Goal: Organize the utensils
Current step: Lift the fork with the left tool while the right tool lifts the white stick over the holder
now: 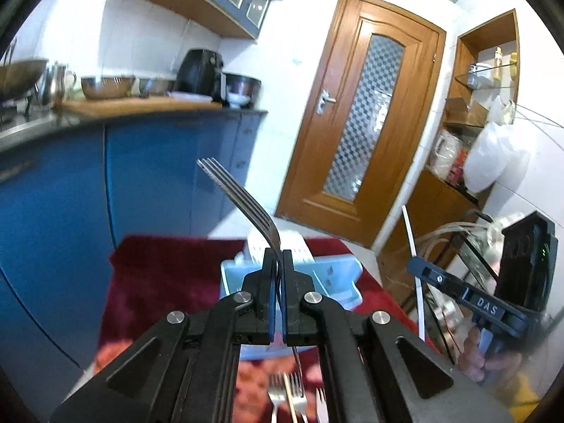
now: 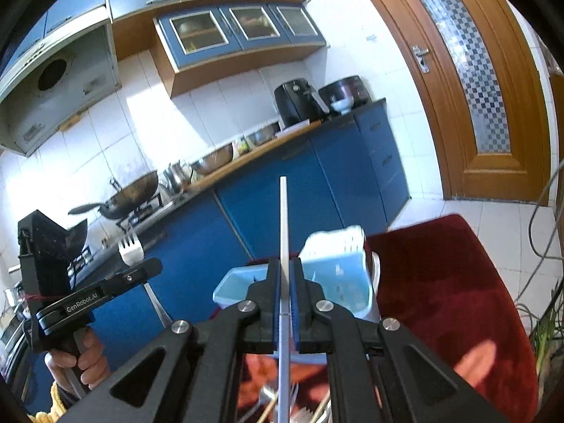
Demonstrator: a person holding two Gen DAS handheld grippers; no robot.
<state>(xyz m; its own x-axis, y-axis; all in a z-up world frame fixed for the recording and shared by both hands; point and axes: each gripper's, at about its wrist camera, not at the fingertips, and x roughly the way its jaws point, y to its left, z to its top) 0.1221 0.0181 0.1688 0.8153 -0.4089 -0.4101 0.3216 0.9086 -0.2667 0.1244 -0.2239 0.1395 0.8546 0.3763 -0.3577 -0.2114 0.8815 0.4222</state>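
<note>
Red cloth under blue caddy, left tool clamping fork, right tool clamping chopstick

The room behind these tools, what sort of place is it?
Most likely a home kitchen. A wok sits on a gas stove, blue cabinets run under a counter holding metal bowls, and a black air fryer stands near the wooden door.

Bright daylight, heavy fisheye distortion.
White wall tiles are overexposed; edges are vignetted black; the countertop is motion-blurred.
</note>
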